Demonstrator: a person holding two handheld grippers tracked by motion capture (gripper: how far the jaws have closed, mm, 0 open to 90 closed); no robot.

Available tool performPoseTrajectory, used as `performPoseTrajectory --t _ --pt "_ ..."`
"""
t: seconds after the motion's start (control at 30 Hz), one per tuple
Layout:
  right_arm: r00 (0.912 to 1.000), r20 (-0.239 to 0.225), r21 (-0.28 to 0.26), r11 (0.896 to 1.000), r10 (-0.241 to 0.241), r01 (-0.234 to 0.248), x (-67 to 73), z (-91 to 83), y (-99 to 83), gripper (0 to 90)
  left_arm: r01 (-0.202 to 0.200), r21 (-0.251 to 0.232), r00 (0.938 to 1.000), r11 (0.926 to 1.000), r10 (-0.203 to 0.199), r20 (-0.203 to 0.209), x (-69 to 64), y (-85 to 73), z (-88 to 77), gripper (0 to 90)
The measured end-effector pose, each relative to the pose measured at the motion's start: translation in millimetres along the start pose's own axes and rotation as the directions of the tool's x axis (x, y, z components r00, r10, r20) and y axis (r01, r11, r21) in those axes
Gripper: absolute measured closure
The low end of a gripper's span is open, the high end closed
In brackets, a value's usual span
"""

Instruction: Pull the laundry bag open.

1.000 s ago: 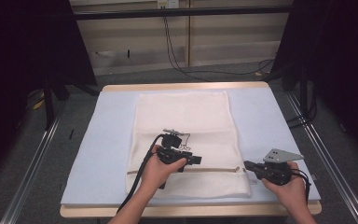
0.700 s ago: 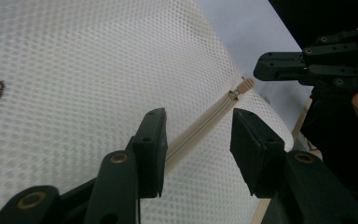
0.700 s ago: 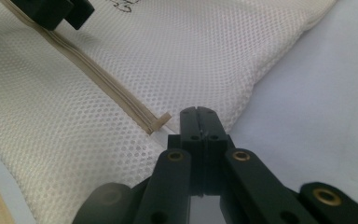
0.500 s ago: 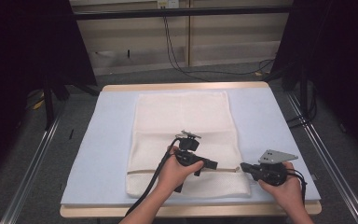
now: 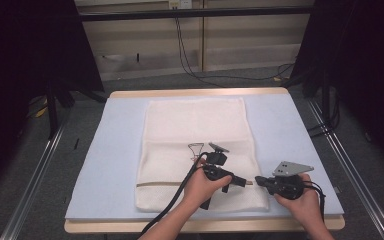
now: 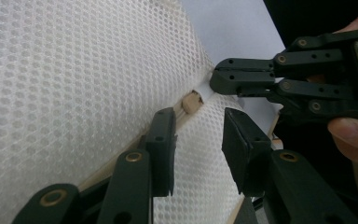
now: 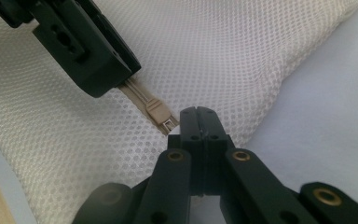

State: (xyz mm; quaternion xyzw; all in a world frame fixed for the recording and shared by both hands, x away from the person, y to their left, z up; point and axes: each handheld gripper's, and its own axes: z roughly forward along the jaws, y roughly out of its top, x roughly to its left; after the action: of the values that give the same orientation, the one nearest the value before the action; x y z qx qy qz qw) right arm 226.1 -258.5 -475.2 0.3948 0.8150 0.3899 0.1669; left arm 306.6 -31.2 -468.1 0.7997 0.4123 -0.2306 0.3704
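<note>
A white mesh bag [image 5: 195, 130] lies flat on the pale blue mat [image 5: 105, 150], with a beige zipper [image 5: 160, 184] running across its near end. The zipper's slider [image 6: 191, 101] [image 7: 157, 113] sits close to the bag's right edge. My right gripper [image 5: 259, 180] [image 7: 198, 116] is shut on the zipper's end, just past the slider. My left gripper [image 5: 241, 181] [image 6: 198, 140] hovers low over the zipper, pointing at the slider and the right gripper's tips. Its jaws have just been closing but stand apart, with only mesh lying beneath the gap.
The mat covers a wooden table [image 5: 195, 92] whose front edge runs just below my hands. Metal rails [image 5: 35, 170] flank the table on the floor, and cables [image 5: 190, 60] hang at the back wall.
My left gripper has slid to the right along the zipper, ending close to the right gripper, with its jaws narrower. The right gripper has stayed put.
</note>
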Motion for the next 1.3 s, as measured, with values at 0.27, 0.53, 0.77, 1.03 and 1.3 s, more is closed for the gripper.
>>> performPoseTrajectory --t 0.27,0.53,0.77,1.03,1.3 --pt "1.0000 -0.001 0.022 1.000 0.002 -0.002 -1.2 2.0 -1.3 90.0 0.015 -0.002 0.9994 0.9999 -0.015 -0.030 2.9 2.6 16.2 68.0" --pt "0.9997 -0.005 0.028 0.999 0.025 -0.025 -1.9 3.9 -2.8 90.0 0.044 -0.023 0.9980 0.9988 -0.045 -0.045 -1.2 2.4 28.6 76.8" --pt "1.0000 -0.002 0.041 0.999 0.004 -0.004 -1.2 5.4 -3.8 90.0 0.090 -0.020 0.9958 0.9958 -0.090 -0.018 -2.0 3.5 30.4 87.3" --pt "0.9998 -0.006 0.039 0.999 -0.018 0.018 -1.4 5.1 -5.3 90.0 0.124 -0.005 0.9923 0.9923 -0.124 -0.004 1.9 2.9 22.7 87.5" --pt "0.9990 -0.009 0.033 0.998 -0.044 0.044 -1.2 5.5 -5.7 90.0 0.125 -0.009 0.9920 0.9921 -0.125 -0.018 6.9 1.1 8.1 87.5"
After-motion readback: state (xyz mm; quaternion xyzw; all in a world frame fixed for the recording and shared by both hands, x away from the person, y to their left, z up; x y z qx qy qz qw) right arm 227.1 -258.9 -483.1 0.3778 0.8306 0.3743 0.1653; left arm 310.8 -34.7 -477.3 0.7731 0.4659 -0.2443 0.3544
